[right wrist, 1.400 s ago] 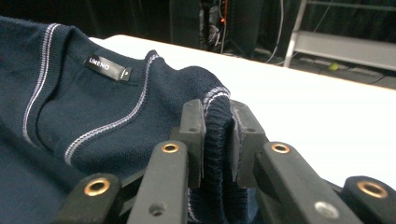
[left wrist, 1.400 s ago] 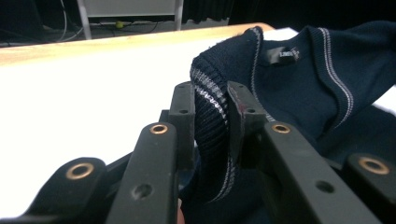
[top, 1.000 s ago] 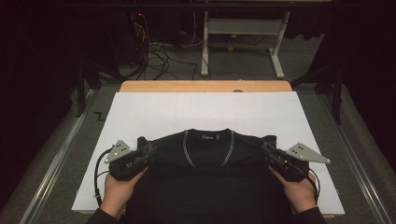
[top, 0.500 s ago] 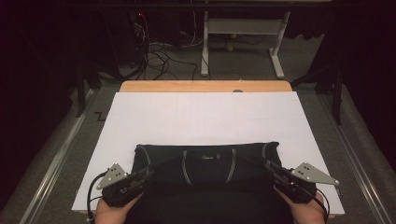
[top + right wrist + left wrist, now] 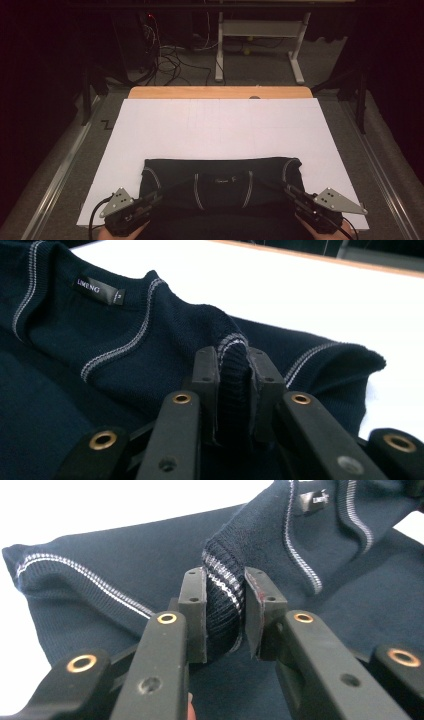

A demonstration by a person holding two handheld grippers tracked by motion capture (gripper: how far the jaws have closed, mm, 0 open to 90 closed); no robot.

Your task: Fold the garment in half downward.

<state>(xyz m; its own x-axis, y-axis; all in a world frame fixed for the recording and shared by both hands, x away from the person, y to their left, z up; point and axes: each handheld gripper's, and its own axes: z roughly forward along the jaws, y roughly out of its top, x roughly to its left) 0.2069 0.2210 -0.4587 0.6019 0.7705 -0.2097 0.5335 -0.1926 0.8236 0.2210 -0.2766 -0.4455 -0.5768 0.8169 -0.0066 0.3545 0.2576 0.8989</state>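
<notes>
A dark navy sweater (image 5: 220, 182) with thin white stripes lies folded over at the near edge of the white sheet (image 5: 220, 125). My left gripper (image 5: 150, 202) is shut on the ribbed striped edge of the sweater (image 5: 222, 605) at its left side. On the other side my right gripper (image 5: 295, 195) is shut on the same ribbed edge (image 5: 232, 375). The sweater's neck label (image 5: 97, 290) faces up between the two grippers. A hand holds each gripper at the bottom of the high view.
The white sheet covers a wooden table (image 5: 220, 92) with bare sheet beyond the sweater. Metal rails (image 5: 55, 175) run along both sides. Cables (image 5: 170, 55) and a desk frame (image 5: 260, 35) stand on the floor behind the table.
Both grippers have drawn the sweater's edge toward the near edge of the table, folding the top of the garment down over its body.
</notes>
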